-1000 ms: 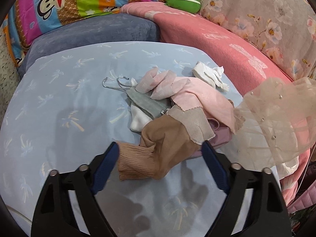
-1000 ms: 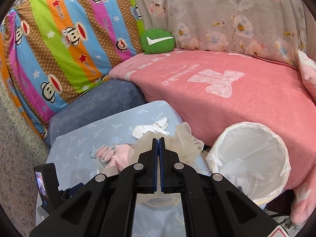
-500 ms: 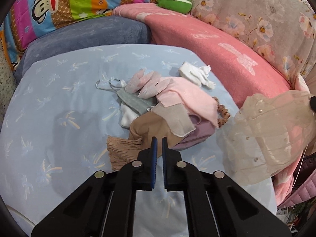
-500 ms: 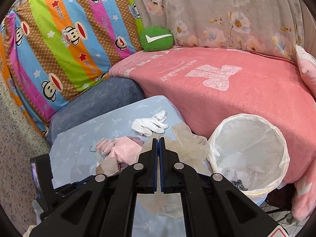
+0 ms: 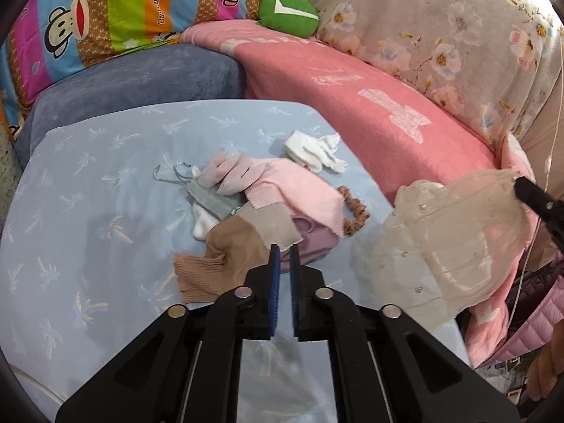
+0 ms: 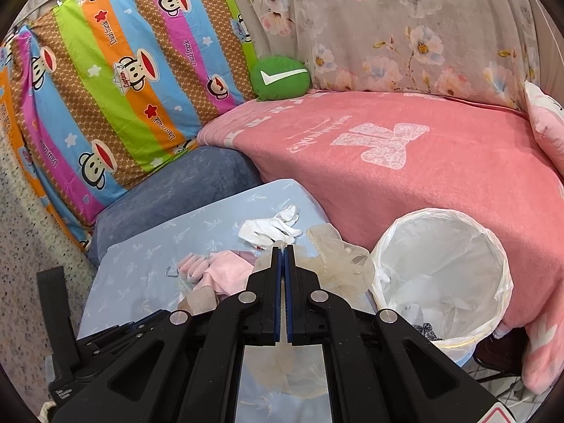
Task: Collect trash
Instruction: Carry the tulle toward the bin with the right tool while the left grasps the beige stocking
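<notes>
Sheer gauzy fabric (image 5: pixel 454 232); fuzzy pink blanket (image 5: pixel 370 112); glossy bin liner (image 6: pixel 440 275).

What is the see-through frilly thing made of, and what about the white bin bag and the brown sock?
The frilly thing looks like thin cream mesh, maybe tulle: the pink blanket shows through it, and small pearly beads dot it. The bin bag looks like thin plastic film, glossy and crinkled over the rim. The brown sock looks like stretchy knit, with a ribbed cuff.
</notes>
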